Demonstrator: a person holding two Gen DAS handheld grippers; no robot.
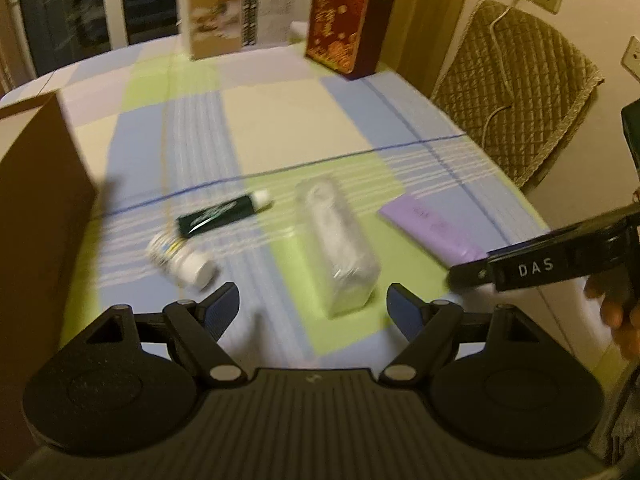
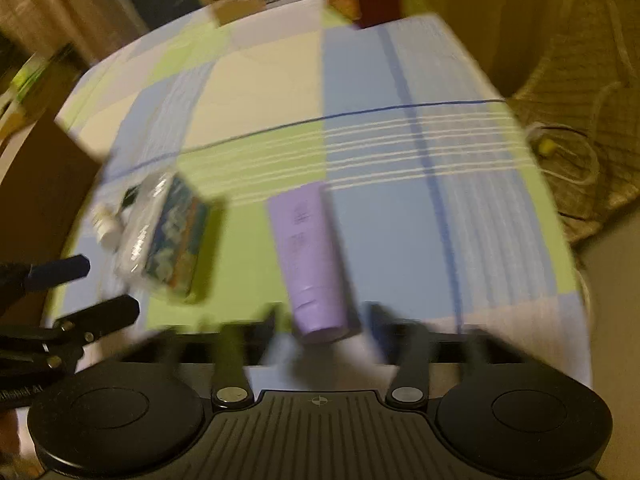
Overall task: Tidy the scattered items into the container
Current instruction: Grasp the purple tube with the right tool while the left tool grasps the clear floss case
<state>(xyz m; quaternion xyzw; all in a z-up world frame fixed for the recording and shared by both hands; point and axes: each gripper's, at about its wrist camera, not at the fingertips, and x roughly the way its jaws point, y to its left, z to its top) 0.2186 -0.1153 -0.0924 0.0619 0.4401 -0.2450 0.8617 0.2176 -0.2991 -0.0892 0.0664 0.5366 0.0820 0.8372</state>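
Observation:
On the checked tablecloth lie a clear-wrapped tissue pack (image 1: pixel 338 244), a dark green tube with a white cap (image 1: pixel 224 214), a white pill bottle (image 1: pixel 182 258) and a purple tube (image 1: pixel 432 228). My left gripper (image 1: pixel 312 306) is open, just short of the tissue pack's near end. The brown cardboard box (image 1: pixel 36 200) stands at the left. The right wrist view is blurred. In it my right gripper (image 2: pixel 326 316) is open, one finger on either side of the capped end of the purple tube (image 2: pixel 308 248). The tissue pack (image 2: pixel 168 240) lies to the left.
A white-and-tan box (image 1: pixel 236 12) and a red box (image 1: pixel 344 24) stand at the far side of the table. A chair with a quilted cover (image 1: pixel 520 92) is at the right edge. A hand (image 1: pixel 618 312) holds the right gripper.

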